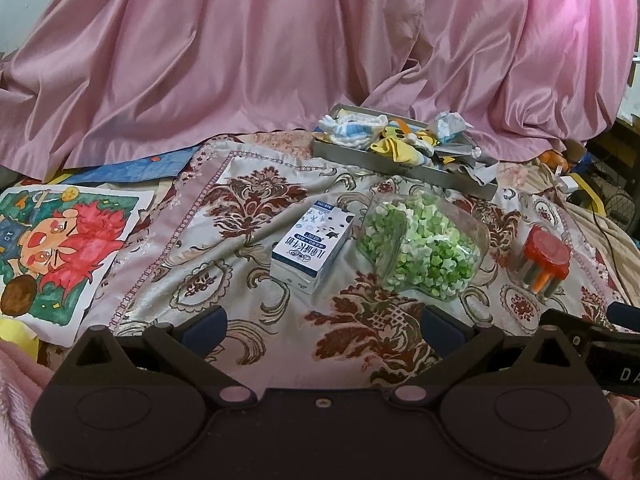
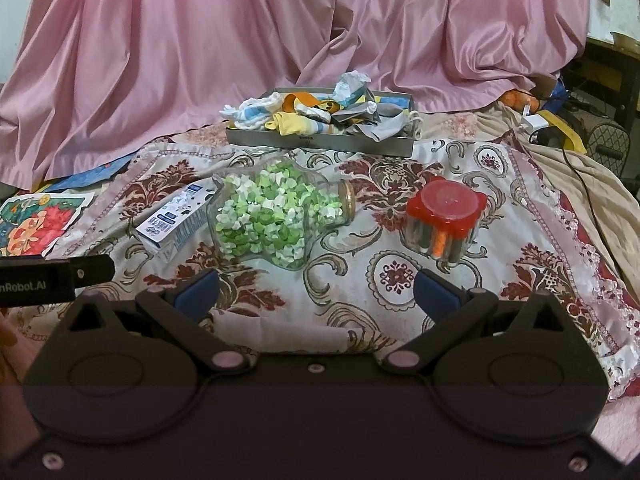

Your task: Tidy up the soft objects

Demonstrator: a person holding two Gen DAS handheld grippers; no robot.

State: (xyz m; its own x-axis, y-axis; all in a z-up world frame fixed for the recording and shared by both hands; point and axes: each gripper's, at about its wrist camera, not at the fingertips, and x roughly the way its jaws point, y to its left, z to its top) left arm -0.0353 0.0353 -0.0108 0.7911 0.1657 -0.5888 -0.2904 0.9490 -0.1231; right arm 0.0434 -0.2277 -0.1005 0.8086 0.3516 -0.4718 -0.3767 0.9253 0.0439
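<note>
Counted around one glass jar (image 2: 280, 216) lying on its side, packed with green and white paper stars too many to number: one milk carton (image 2: 176, 220) just to its left, one red-lidded holder (image 2: 444, 216) of markers to its right, and one grey tray (image 2: 320, 140) behind it — its heap of small socks (image 2: 304, 116) too tangled to count. Far left of the jar lies one coloured drawing (image 1: 60, 248). One patterned cloth (image 2: 400, 280) lies beneath it all, one pink drape (image 2: 240, 40) behind.
</note>
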